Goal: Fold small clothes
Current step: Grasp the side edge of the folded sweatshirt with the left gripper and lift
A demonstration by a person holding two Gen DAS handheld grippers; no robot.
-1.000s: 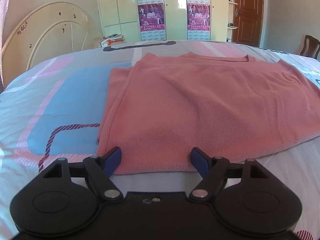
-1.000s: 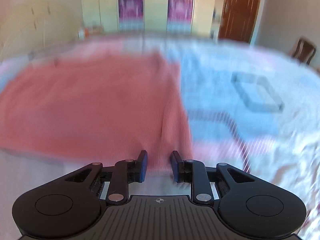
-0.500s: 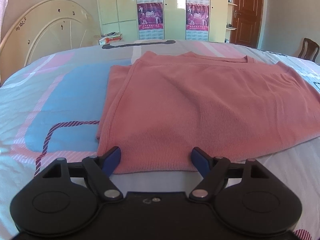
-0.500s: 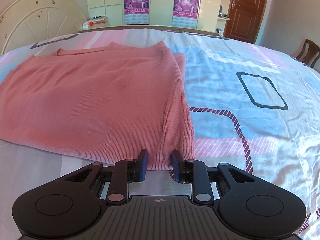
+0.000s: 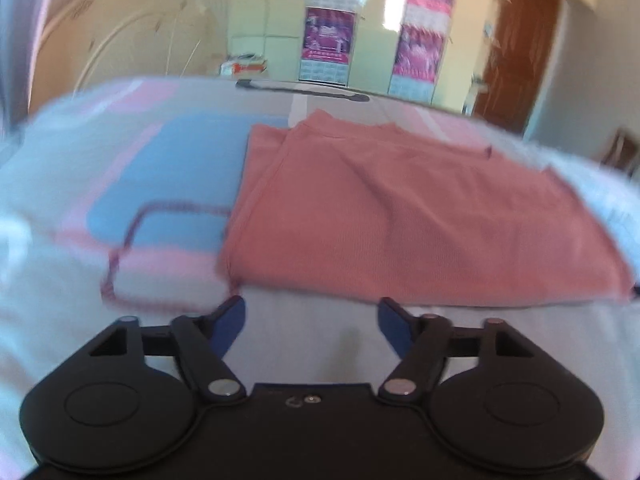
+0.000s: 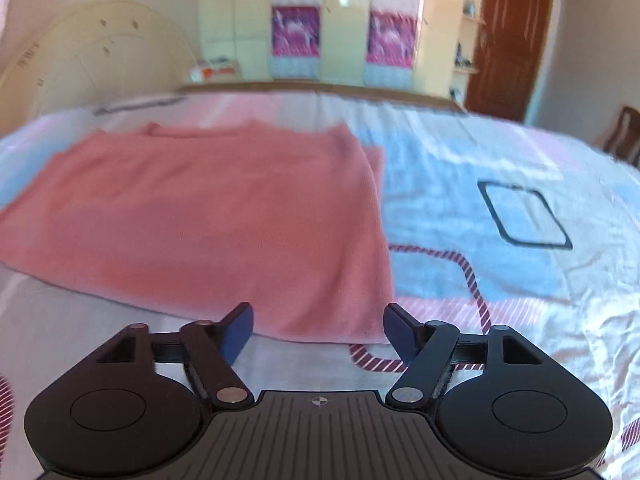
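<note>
A salmon-pink knit garment (image 5: 400, 216) lies flat on the bed, folded with its sides tucked in; it also shows in the right wrist view (image 6: 224, 220). My left gripper (image 5: 312, 320) is open and empty, just short of the garment's near left edge, not touching it. My right gripper (image 6: 318, 328) is open and empty, with the garment's near right corner lying between and just beyond its blue fingertips (image 6: 240, 326). Both views are blurred by motion.
The bedsheet (image 6: 500, 208) is white with blue, pink and striped patterns. A curved headboard (image 5: 120, 48) stands at the far left, a wardrobe with posters (image 6: 344, 28) behind, a brown door (image 6: 508, 40) and a chair (image 6: 624, 132) at the right.
My right gripper has opened and let go of the garment's near right corner. Both grippers have pulled back and risen a little from the near edge; the left stayed open.
</note>
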